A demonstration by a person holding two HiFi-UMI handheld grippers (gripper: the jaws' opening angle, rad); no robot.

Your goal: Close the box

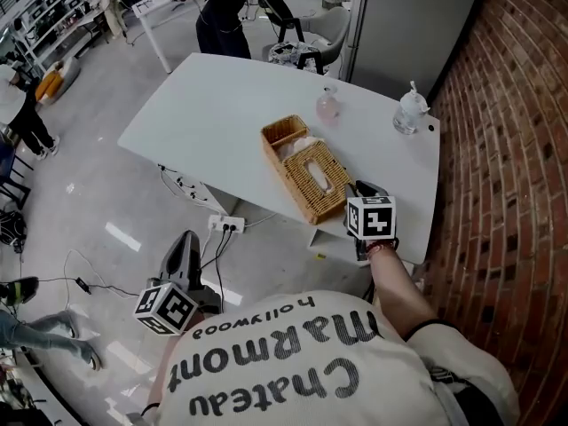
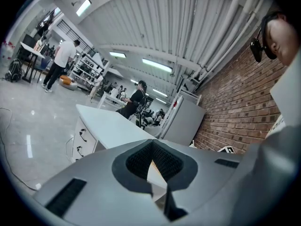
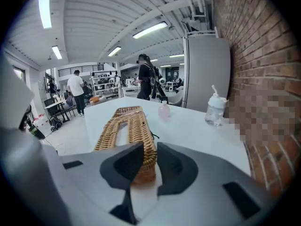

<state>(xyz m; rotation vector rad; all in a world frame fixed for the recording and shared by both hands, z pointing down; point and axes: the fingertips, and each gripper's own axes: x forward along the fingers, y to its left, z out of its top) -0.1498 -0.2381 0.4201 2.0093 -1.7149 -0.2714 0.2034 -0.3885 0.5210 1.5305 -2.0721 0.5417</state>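
Observation:
A wicker box (image 1: 306, 171) lies lengthwise on the white table (image 1: 213, 105). Its lid with an oval slot covers the near part, and the far end shows an open rim with white inside. My right gripper (image 1: 355, 190) sits at the box's near end. In the right gripper view the wicker box (image 3: 127, 128) has its near end between the jaws of the right gripper (image 3: 149, 150), which are open with a small gap on the right side. My left gripper (image 1: 186, 242) hangs low beside the table, off its near left edge. In its own view the left gripper (image 2: 153, 147) is shut on nothing.
A small pink bottle (image 1: 327, 105) and a clear pump bottle (image 1: 410, 114) stand at the table's far side. A brick wall (image 1: 515, 149) runs along the right. A power strip (image 1: 227, 224) and cables lie on the floor under the table. People stand farther back.

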